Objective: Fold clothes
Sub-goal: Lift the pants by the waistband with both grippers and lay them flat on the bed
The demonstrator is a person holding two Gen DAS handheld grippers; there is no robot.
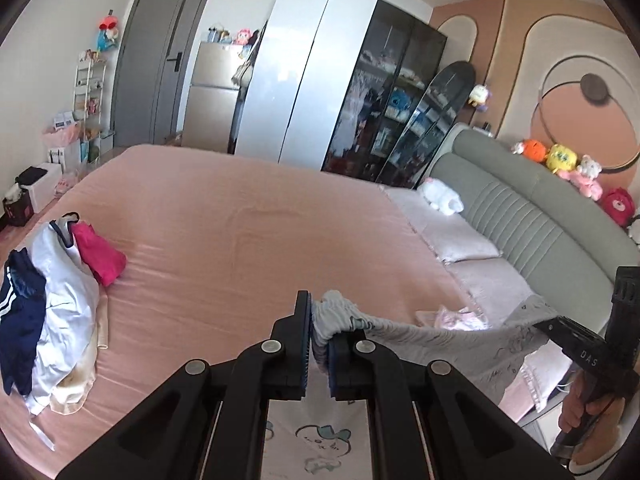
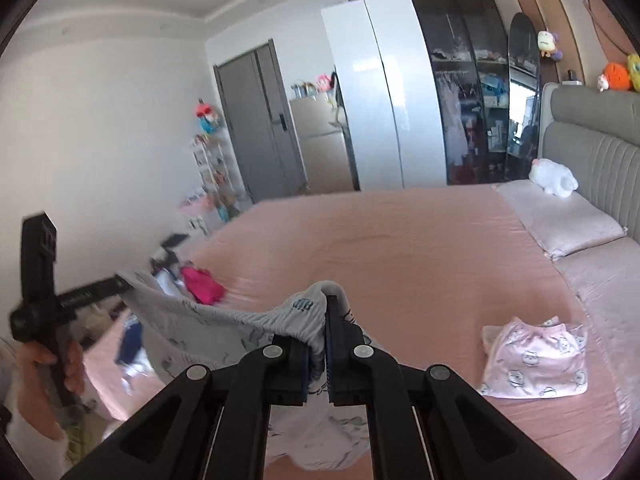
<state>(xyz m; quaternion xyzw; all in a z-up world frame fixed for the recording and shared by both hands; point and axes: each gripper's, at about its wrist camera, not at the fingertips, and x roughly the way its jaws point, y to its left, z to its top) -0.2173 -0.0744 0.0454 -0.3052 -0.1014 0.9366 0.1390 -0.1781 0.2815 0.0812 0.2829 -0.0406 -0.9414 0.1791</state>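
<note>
A light grey printed garment hangs stretched in the air between my two grippers above the pink bed. My left gripper is shut on one bunched end of it. My right gripper is shut on the other end of the garment. The right gripper also shows at the right edge of the left wrist view, and the left gripper at the left of the right wrist view. A folded pink printed garment lies on the bed near the pillows.
A pile of unfolded clothes, white, navy and magenta, lies at the bed's left side. Pale pillows and a white plush toy lie by the grey headboard. A wardrobe stands beyond the bed.
</note>
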